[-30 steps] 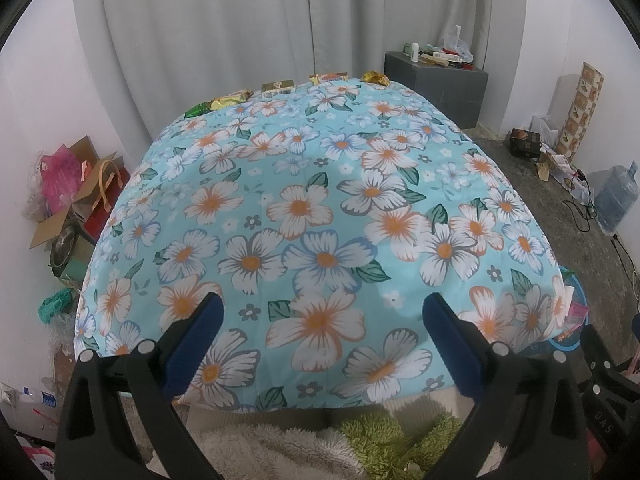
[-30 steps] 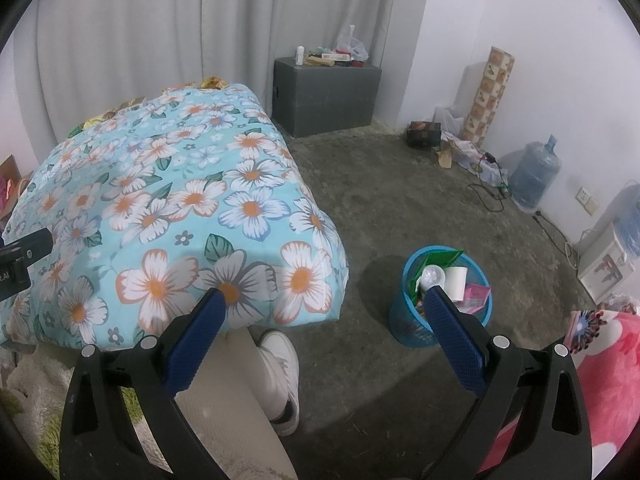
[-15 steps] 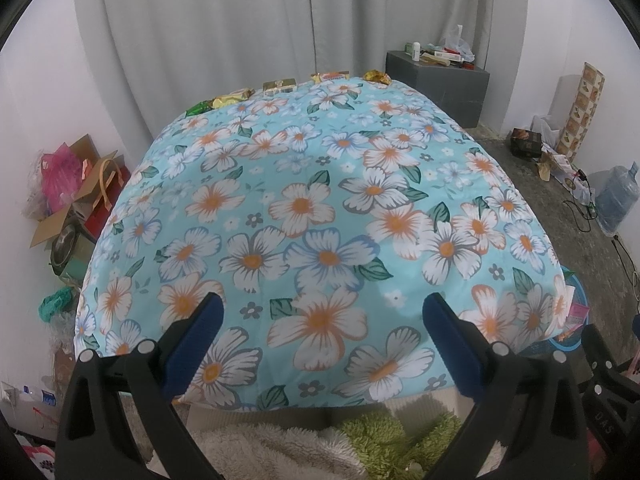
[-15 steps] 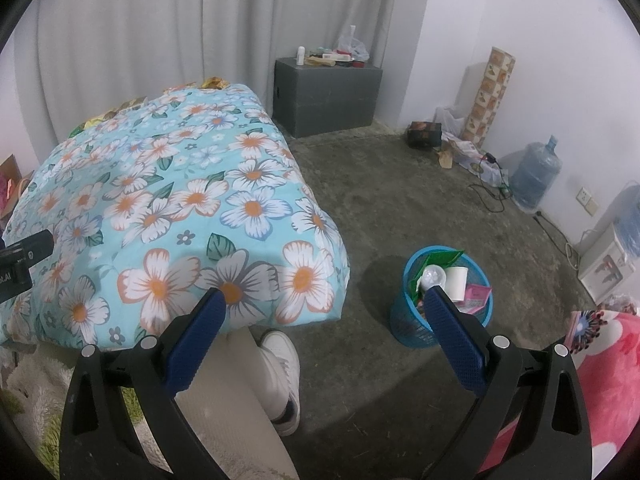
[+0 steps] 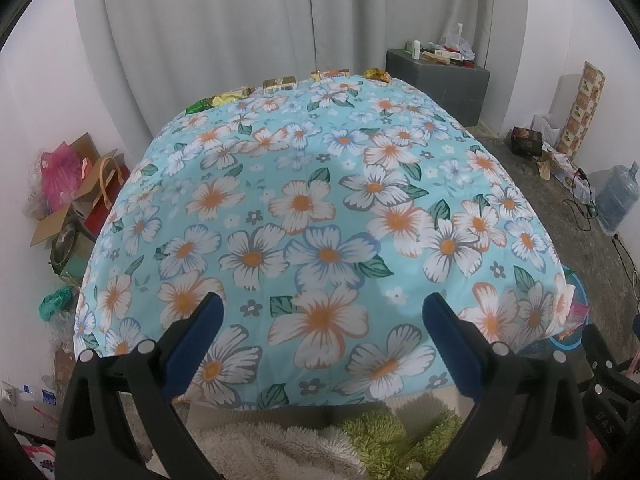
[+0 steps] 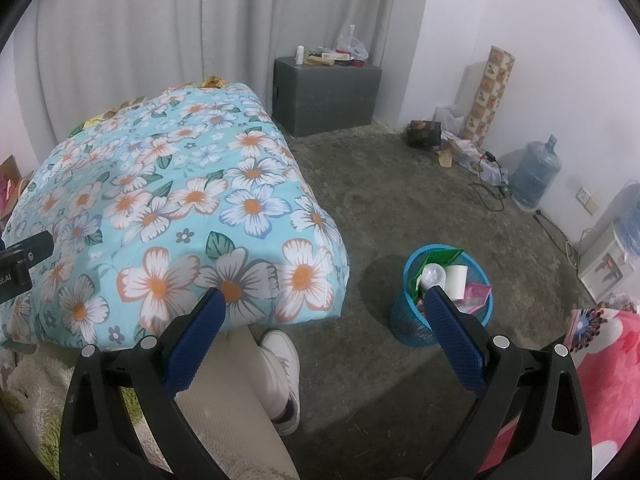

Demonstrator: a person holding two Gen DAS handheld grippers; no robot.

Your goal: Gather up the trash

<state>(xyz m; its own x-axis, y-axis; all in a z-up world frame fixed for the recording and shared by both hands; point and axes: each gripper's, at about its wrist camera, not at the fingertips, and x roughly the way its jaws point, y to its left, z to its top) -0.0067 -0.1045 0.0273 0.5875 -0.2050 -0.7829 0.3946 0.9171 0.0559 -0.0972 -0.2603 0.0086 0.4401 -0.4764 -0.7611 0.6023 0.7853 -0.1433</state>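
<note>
Spreading wide over a floral cloth, the left tongs (image 5: 322, 316) are held empty above the near end of the table (image 5: 320, 208), their ribbed blue pads (image 5: 196, 336) set on matte black arms. The cloth is smooth cotton, pale blue with white and orange blossoms, draped in rounded folds over every edge. Crinkled foil wrappers (image 5: 232, 98) in green, gold and red are lined along the far edge, against the grey pleated curtain (image 5: 240, 20), well apart from both tools. The right tongs (image 6: 322, 316) are likewise parted and empty, held off the table's right corner over rough grey concrete floor (image 6: 400, 184). A round blue mesh wastebasket (image 6: 416, 328) is seen on the floor just beside the right pad, filled with a white cup, green packet and pink wrapper. A white sneaker (image 6: 282, 364) and beige trouser leg are shown below the cloth's hem. Open floor is left between table and basket; a dark grey box (image 6: 328, 92) and a water jug (image 6: 536, 172) are kept by the walls.
</note>
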